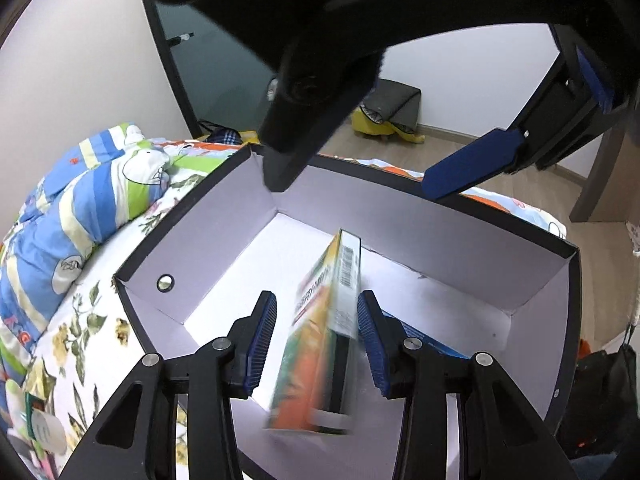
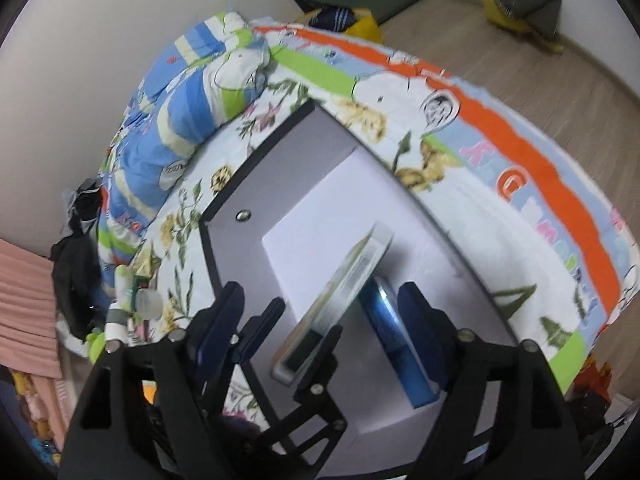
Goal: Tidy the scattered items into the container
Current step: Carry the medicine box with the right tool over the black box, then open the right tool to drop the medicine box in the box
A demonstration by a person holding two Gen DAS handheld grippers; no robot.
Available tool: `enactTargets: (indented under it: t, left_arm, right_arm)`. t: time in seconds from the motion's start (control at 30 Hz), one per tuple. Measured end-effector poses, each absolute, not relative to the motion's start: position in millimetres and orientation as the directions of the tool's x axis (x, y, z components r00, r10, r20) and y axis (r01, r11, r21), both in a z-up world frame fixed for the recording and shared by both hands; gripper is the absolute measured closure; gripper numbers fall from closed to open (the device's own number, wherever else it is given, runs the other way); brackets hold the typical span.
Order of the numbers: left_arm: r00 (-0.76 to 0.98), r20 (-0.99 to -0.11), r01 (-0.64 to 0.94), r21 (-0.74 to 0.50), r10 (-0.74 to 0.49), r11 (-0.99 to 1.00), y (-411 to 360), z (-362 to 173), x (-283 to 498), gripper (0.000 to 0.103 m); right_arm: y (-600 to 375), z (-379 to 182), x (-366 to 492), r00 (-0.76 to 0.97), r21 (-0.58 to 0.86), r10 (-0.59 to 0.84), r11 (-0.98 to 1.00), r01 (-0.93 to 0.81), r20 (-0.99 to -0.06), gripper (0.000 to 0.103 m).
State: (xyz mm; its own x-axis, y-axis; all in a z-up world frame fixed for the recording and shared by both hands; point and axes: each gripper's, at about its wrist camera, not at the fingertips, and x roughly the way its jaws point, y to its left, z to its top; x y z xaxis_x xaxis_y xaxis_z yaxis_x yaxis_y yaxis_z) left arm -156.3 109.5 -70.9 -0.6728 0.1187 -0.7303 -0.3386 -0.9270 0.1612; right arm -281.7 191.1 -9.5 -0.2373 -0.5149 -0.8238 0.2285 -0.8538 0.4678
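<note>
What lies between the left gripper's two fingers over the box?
In the left wrist view, a colourful carton stands on edge between the open left gripper's fingers, inside the box. It is blurred, with a gap on its left; contact on its right is unclear.

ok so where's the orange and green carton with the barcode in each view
Left wrist view: the carton sits low in the centre, tilted inside the box, between the open fingers of the left hand-held gripper.
Right wrist view: the carton is centre, on edge and blurred, left of a blue item.
Shared landmark: the round metal eyelet in the box's end wall, also seen at.
</note>
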Motion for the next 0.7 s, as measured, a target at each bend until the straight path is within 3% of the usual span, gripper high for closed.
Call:
enactTargets:
  t: [0.53,0.7]
  left_arm:
    - [-0.716,-0.686,-0.316,0.155,0.128,-0.936,84.0,-28.5,-116.5,0.060]
    - [-0.745,-0.662,-0.260,0.174,0.083,-0.950,62.4,-7.1,-89.8,0.060]
  right_arm:
    - [187.4,40.8,-238.7,-0.304,0.433,-0.511,-0.853,0.291,-0.804,0.023]
    - [179.9,61.1,-217.7,-0.311,0.440,-0.532,-0.838,0.322,-0.787,0.023]
